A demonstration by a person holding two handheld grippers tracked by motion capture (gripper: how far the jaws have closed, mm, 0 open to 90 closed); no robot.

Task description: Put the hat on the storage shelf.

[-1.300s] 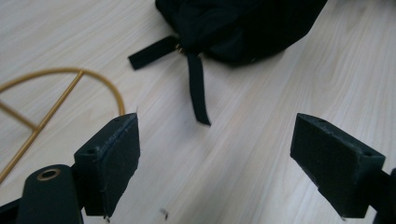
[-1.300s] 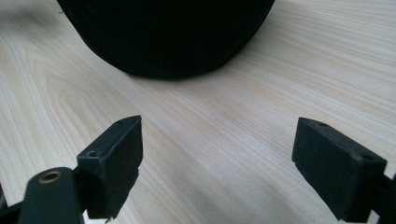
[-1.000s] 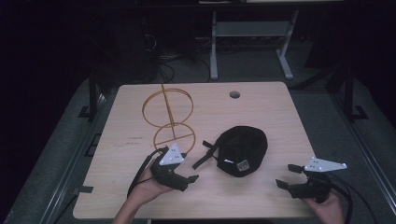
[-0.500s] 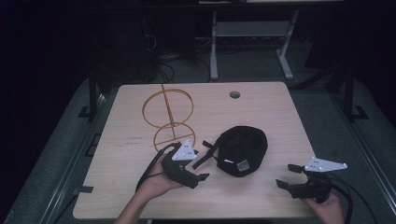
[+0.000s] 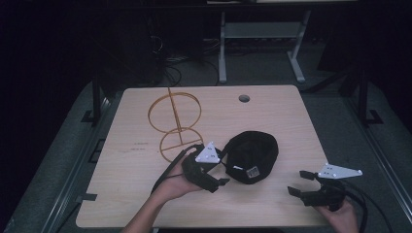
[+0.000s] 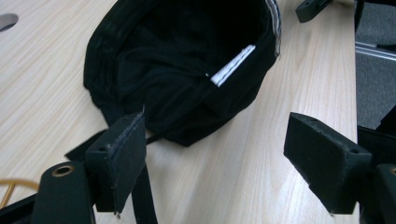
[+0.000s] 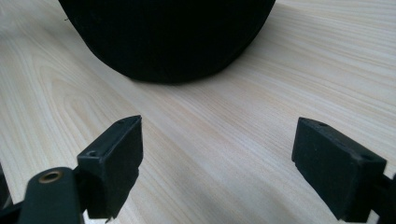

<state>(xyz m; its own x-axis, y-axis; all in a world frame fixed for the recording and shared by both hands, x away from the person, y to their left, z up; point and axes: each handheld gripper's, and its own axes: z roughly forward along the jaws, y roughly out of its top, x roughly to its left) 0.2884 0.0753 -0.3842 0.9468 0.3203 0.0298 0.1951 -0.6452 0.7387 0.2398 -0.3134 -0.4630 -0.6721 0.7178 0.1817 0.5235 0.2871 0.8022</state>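
Left gripper (image 5: 221,171) sits right at the near edge of the black cap (image 5: 252,154), jaws spread wide, one jaw touching its strap (image 6: 140,196). Right gripper (image 5: 299,182) hovers off to the side, jaws apart. The cap lies mid-table (image 5: 136,194), beside the gold wire stand (image 5: 175,121).

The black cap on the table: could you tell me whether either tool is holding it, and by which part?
Nothing is held. Both the left tool and right tool are open, near the black cap but not gripping it.
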